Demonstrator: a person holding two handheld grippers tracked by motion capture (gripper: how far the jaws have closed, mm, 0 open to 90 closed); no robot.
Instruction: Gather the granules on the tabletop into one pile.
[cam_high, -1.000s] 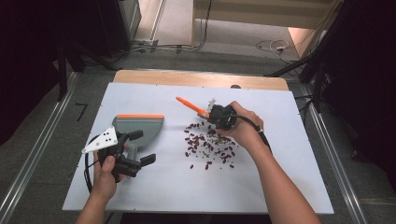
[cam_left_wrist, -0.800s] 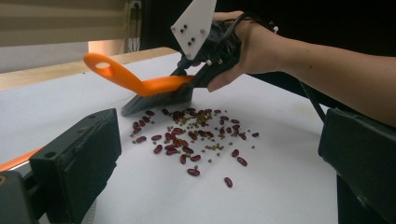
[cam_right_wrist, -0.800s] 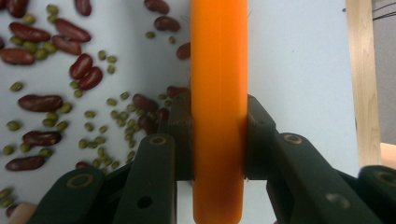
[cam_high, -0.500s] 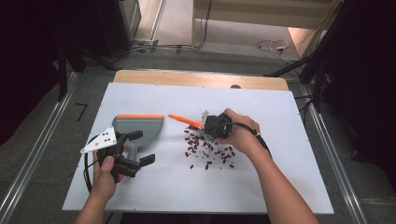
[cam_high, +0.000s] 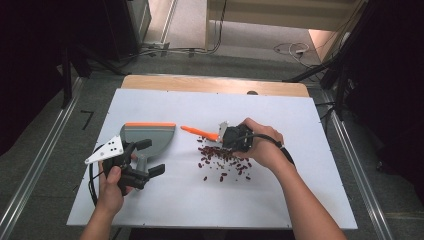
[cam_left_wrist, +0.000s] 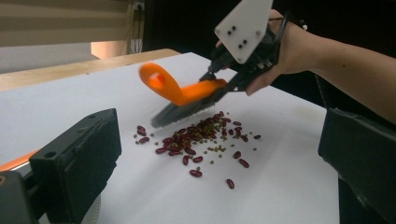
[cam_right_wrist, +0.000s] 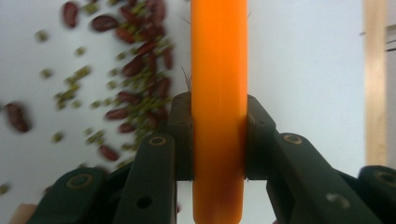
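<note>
A heap of dark red beans mixed with small green ones (cam_high: 222, 159) (cam_left_wrist: 196, 140) (cam_right_wrist: 140, 70) lies mid-table. My right gripper (cam_high: 225, 135) (cam_left_wrist: 222, 86) (cam_right_wrist: 218, 135) is shut on the orange handle of a brush (cam_high: 199, 132) (cam_left_wrist: 177, 91) (cam_right_wrist: 218, 56), whose dark bristles hang over the far edge of the heap. Left of the beans lies a grey dustpan with an orange lip (cam_high: 147, 134). My left gripper (cam_high: 151, 157) rests at the dustpan's handle, its jaws wide apart, and the left gripper view shows only bare table between them.
The white board (cam_high: 300, 200) covers the table, with a wooden strip (cam_high: 210, 84) along its far edge. Metal rails (cam_high: 355, 165) run along both sides on the floor. Cables (cam_high: 290, 49) lie on the floor beyond the table.
My right hand has brought the brush nearer and a little left, from beyond the beans to their far edge. The left hand and dustpan have stayed put.
</note>
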